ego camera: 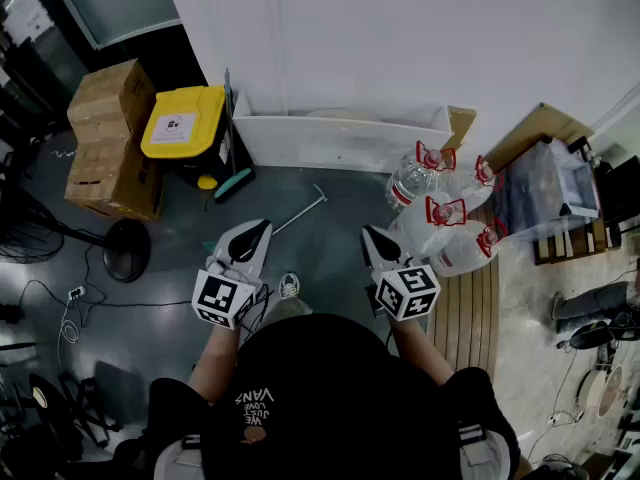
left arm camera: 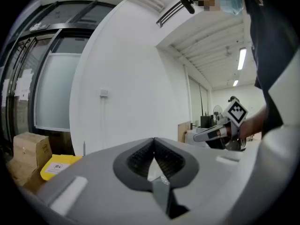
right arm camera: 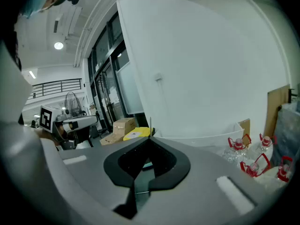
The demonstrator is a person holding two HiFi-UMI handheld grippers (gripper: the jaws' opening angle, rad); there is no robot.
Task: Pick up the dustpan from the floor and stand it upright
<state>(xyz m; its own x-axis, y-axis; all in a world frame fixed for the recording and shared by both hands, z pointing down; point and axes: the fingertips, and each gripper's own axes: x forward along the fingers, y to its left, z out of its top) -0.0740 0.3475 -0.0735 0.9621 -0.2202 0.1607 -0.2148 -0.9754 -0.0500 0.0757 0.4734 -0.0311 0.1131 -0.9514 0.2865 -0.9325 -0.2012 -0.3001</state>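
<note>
Handling the dustpan (ego camera: 233, 182): you are likely dealing with a light, stiff plastic piece, smooth enough to slip out of a shallow pinch. This is judged by look alone.
Location of dustpan: the teal piece lies low on the floor (ego camera: 330, 223), just beside the yellow-lidded bin (ego camera: 182, 120) and near the foot of the white wall (ego camera: 350, 38), well ahead of both your grippers.
Thin pole (ego camera: 228, 108): it stands against the bin, right by the teal piece. You cannot tell whether it is the dustpan's own handle or a separate stick.
Hold point: if the pole proves to be the handle, take it low on the shaft for leverage. Otherwise pinch the pan's raised back rim, not its thin lip.
Left gripper (ego camera: 256, 230): clenched, with nothing between its jaws, held out over the floor.
Right gripper (ego camera: 372, 236): clenched tight and likewise empty. You need to spread one of the two before any grasp.
Grey rod (ego camera: 298, 211): it lies loose on the floor between your grippers and the dustpan, so reach over or around it.
Edges, left: the bin, stacked cardboard boxes (ego camera: 112, 138) and a round fan base (ego camera: 127, 249) crowd that side.
Edges, far: a long white trough (ego camera: 340, 138) runs along the wall.
Edges, right: water bottles (ego camera: 440, 218) stand clustered, well apart from the dustpan.
Open room: the bare floor between rod and trough gives you the widest space to swing the dustpan up and stand it.
</note>
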